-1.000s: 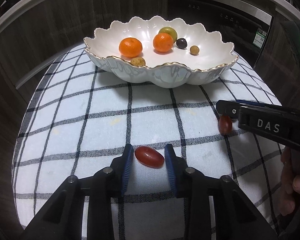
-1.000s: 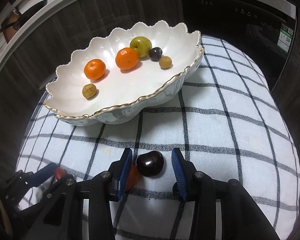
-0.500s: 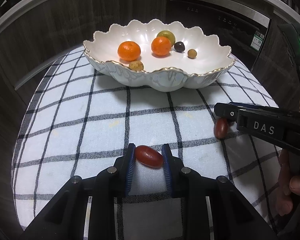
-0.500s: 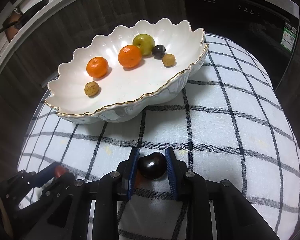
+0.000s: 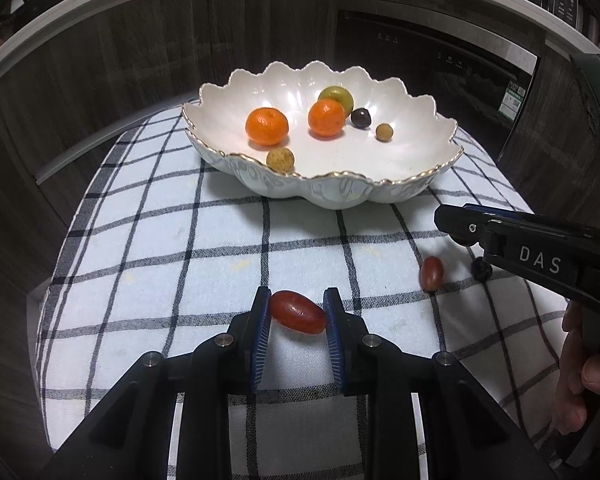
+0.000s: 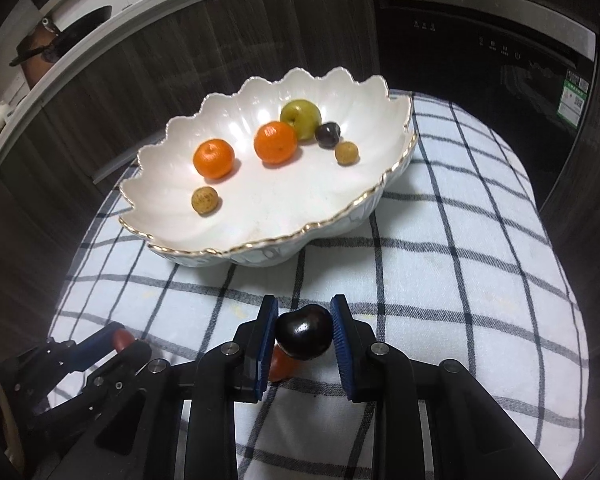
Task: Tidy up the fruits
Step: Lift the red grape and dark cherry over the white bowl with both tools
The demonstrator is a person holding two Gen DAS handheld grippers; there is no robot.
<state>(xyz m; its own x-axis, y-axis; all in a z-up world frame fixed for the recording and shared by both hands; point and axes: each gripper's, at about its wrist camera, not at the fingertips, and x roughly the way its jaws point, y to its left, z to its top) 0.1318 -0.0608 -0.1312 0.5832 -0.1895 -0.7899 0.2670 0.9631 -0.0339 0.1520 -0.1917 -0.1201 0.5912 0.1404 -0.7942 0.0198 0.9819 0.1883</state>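
**Both grippers clamped on fruit near the bowl**

The left gripper [image 5: 298,316] has its jaws drawn in narrow, and the blue pads press on the two ends of an oblong red grape tomato [image 5: 298,317]. The fruit's long axis runs across the gap from pad to pad, tilted slightly so that its left end sits farther from the camera than its right end. It is at the level of the checked cloth [image 5: 160,260], well short of the bowl.

The right gripper [image 6: 304,336] is likewise narrowed onto a dark, glossy cherry [image 6: 305,338], which fills the space between its pads. The cherry is nearly round, with no clear long axis. Just below and left of it, a second red tomato [image 6: 280,364] lies on the cloth, partly hidden by the left finger; in the left wrist view the same tomato [image 5: 431,273] lies free beside the right gripper.

The scalloped white bowl [image 6: 260,248] with a gold rim stands farther back on the cloth. It holds two mandarins [image 6: 214,159], a green fruit [image 6: 300,118], a small dark fruit [image 6: 327,134] and two small tan fruits [image 6: 206,201].
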